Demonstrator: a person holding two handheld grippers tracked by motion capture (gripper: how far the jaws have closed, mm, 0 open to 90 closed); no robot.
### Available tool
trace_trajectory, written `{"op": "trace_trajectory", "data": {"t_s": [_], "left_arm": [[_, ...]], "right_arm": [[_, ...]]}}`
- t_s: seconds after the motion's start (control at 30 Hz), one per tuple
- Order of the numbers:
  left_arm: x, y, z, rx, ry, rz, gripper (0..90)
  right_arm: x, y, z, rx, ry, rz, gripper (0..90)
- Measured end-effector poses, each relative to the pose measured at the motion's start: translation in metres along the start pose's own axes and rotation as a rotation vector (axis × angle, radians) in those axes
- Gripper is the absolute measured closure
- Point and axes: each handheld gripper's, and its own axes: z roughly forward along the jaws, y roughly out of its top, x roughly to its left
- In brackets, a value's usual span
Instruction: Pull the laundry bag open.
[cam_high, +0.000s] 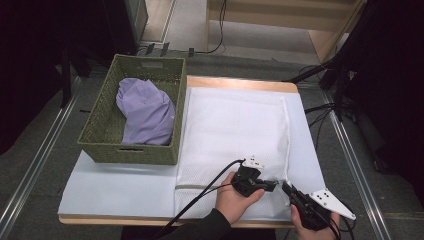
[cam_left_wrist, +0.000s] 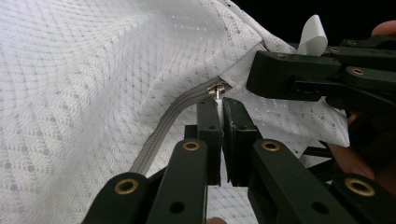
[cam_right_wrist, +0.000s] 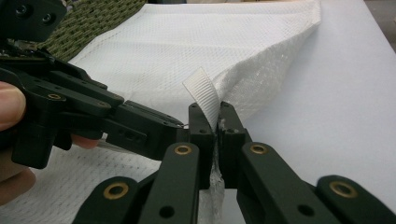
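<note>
Here's the white mesh laundry bag, lying flat on the pale blue mat just beside the green woven basket, and all the action sits at the bag's near corner, the one farthest from the basket. The zipper pull stands at the very end of the grey zipper, which runs along the bag's near edge. The left gripper has its jaws pressed tight together on that little metal pull — nothing but the tab between the pads. Right against it, the right gripper is clamped just as tightly on the white ribbon tab and a fold of mesh at the bag's corner, anchoring the cloth.

So this reads as the start of unzipping: one tool pinning the corner, the other ready to draw the slider. The next move, I'd say, calls for the left gripper to pull the slider along the zipper line toward the basket side, low and straight along the teeth, while the right gripper holds the corner taut so the mesh doesn't bunch. Over in the basket, the lilac garment waits in a heap.
</note>
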Motion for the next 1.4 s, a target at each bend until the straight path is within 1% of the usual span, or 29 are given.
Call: {"op": "trace_trajectory", "data": {"t_s": [0.03, 0.2, 0.37, 0.43, 0.53, 0.63, 0.77, 0.8, 0.83, 0.87, 0.97, 1.03, 1.17, 1.23, 1.33, 1.37, 1.4], "left_arm": [[0.0, 0.0, 0.0, 0.0, 0.0, 0.0, 87.5], [-0.002, 0.0, -0.001, -0.004, 0.027, 0.027, 87.5], [-0.003, -0.001, -0.002, -0.003, 0.038, 0.037, 87.6], [-0.003, -0.001, -0.003, -0.003, 0.039, 0.03, 87.6], [-0.004, -0.001, -0.004, -0.003, 0.04, 0.03, 87.6], [-0.004, 0.0, -0.004, 0.001, 0.046, 0.029, 87.6], [-0.003, 0.0, -0.005, 0.004, 0.043, 0.031, 87.6], [-0.004, 0.0, -0.006, 0.008, 0.052, 0.031, 87.6], [-0.004, 0.0, -0.006, 0.006, 0.053, 0.034, 87.6], [-0.003, -0.001, -0.006, 0.002, 0.044, 0.029, 87.6], [-0.004, -0.001, -0.006, 0.004, 0.061, 0.037, 87.6], [-0.005, -0.001, -0.006, 0.0, 0.057, 0.033, 87.7], [-0.003, -0.001, -0.007, 0.015, 0.078, 0.031, 87.7], [-0.002, -0.003, -0.007, 0.015, 0.089, 0.024, 87.7], [0.002, -0.006, -0.009, 0.008, 0.088, 0.007, 87.7], [0.002, -0.007, -0.01, 0.016, 0.096, 0.02, 87.7], [0.002, -0.007, -0.01, 0.016, 0.096, 0.02, 87.7]], "right_arm": [[0.0, 0.0, 0.0, 0.0, 0.0, 0.0, 88.6], [0.001, 0.0, 0.0, -0.007, -0.008, -0.015, 88.7], [0.003, 0.0, 0.0, -0.007, -0.014, -0.024, 88.7], [0.003, 0.0, 0.0, -0.007, -0.013, -0.026, 88.7], [0.004, 0.0, 0.0, -0.008, -0.012, -0.03, 88.7], [0.005, 0.0, 0.0, -0.007, -0.021, -0.044, 88.8], [0.005, 0.0, -0.001, -0.008, -0.022, -0.048, 88.7], [0.006, 0.0, -0.001, -0.01, -0.022, -0.048, 88.8], [0.006, 0.0, -0.001, -0.014, -0.027, -0.05, 88.8], [0.006, 0.001, -0.002, -0.016, -0.028, -0.05, 88.8], [0.007, 0.0, -0.002, -0.017, -0.029, -0.051, 88.8], [0.007, 0.001, -0.002, -0.019, -0.031, -0.058, 88.8], [0.007, 0.0, -0.002, -0.017, -0.033, -0.059, 88.8], [0.006, 0.002, -0.005, -0.034, -0.047, -0.054, 88.9], [0.003, 0.002, -0.007, -0.039, -0.05, -0.044, 88.9], [0.004, 0.001, -0.005, -0.035, -0.045, -0.047, 88.9], [0.004, 0.001, -0.005, -0.035, -0.045, -0.047, 88.9]]}}
